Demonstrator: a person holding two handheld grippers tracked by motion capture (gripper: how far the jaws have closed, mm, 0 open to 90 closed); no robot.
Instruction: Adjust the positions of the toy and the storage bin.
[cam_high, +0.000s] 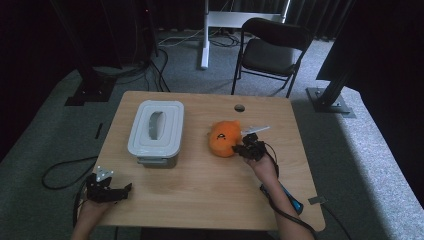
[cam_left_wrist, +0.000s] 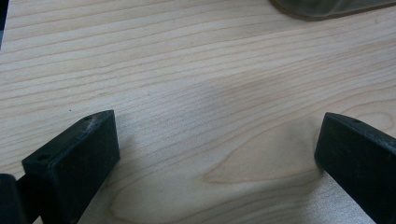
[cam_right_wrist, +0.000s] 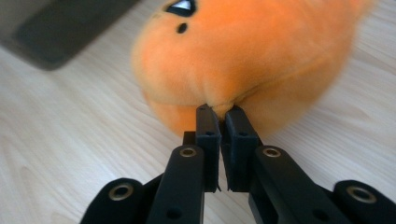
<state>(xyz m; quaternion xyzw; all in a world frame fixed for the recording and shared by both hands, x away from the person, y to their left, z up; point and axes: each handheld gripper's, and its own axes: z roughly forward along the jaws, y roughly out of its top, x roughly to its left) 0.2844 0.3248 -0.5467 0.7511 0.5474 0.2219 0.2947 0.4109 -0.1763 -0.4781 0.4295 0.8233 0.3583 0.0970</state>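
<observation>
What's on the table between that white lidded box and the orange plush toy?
Nothing: in the high view only bare wooden table separates the white lidded box from the orange plush toy, which the right gripper pinches at its near edge.

The left hand-held gripper (cam_left_wrist: 210, 158) sits low over the pale wood-grain surface (cam_left_wrist: 187, 70), its two black jaws spread wide apart with nothing between them. A grey container edge (cam_left_wrist: 327, 7) lies far right.
</observation>
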